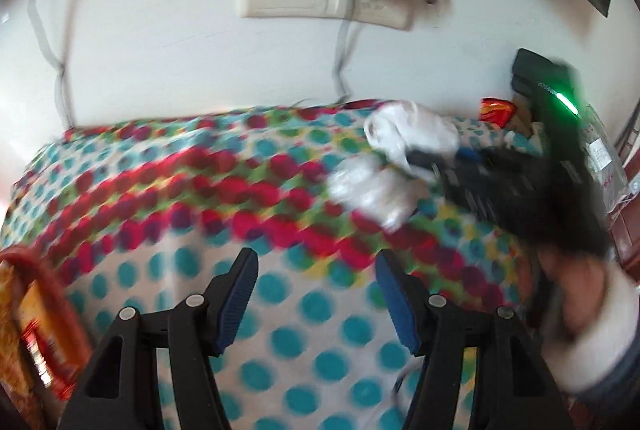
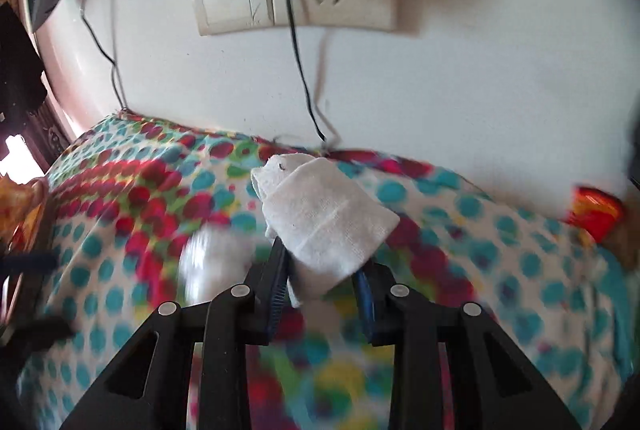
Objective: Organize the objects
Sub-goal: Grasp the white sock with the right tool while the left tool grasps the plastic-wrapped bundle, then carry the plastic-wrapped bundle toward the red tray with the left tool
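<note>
- Left wrist view: my left tongs (image 1: 316,294) stand wide with nothing between them, above the dotted cloth (image 1: 168,190); ahead and to the right, my right tongs (image 1: 432,160) hold the white folded cloth (image 1: 412,132)
- Right wrist view: my right tongs (image 2: 320,272) stand narrow, pressed on the white folded cloth (image 2: 324,218), which sticks out ahead past the fingertips

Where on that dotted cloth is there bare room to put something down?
The colourful polka-dot cloth lies bare from the orange basket at its left edge across to the clear plastic-wrapped bundle, and under the open left gripper. The right end is crowded: the folded white cloth pinched by the right gripper, and a red snack packet.
</note>
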